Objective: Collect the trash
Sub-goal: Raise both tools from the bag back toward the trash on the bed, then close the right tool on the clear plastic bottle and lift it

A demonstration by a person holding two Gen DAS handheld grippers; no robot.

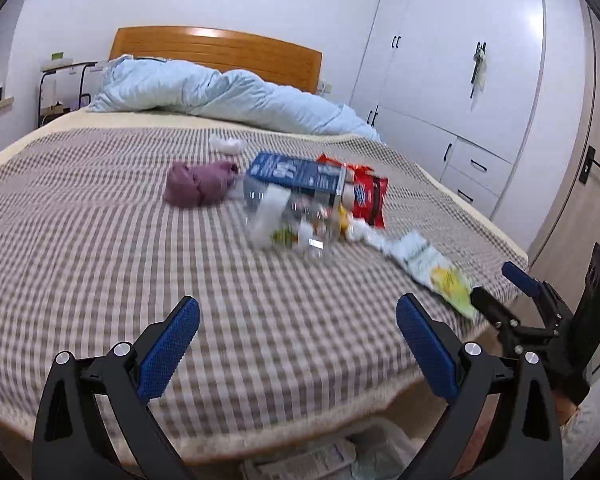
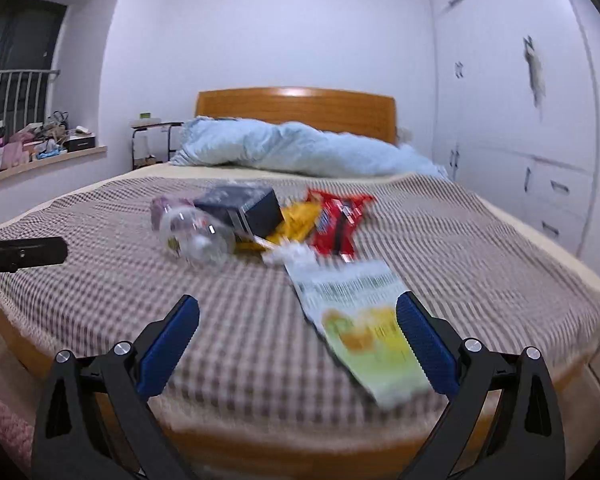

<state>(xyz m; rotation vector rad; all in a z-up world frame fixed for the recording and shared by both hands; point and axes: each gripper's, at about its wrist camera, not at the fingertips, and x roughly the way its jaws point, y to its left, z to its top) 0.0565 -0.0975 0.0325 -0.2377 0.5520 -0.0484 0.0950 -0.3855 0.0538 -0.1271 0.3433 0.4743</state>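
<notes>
Trash lay heaped mid-bed on the checked bedspread (image 1: 100, 240): a clear bottle (image 2: 196, 236), dark box (image 1: 296, 174), red wrapper (image 2: 338, 220), and a white-and-yellow packet (image 2: 364, 328) trailing to the foot edge. Both hand-held grippers, left (image 1: 298, 344) and right (image 2: 298, 344), hovered wide and empty, so collecting seemed barely begun. The packet looked nearest; a purple cloth (image 1: 200, 184) and blue duvet (image 1: 228, 96) lay beyond, blocking nothing.

A heap of trash lies mid-bed: a dark blue box (image 1: 298, 174) tilted atop a clear plastic bottle (image 1: 278, 216) on its side, a red wrapper (image 1: 366, 196) and a yellow wrapper (image 2: 296, 218) just beside them, and crumpled white paper (image 2: 290, 254). A long white-and-green packet (image 2: 360, 320) lies flat, reaching the bed's foot edge.
</notes>
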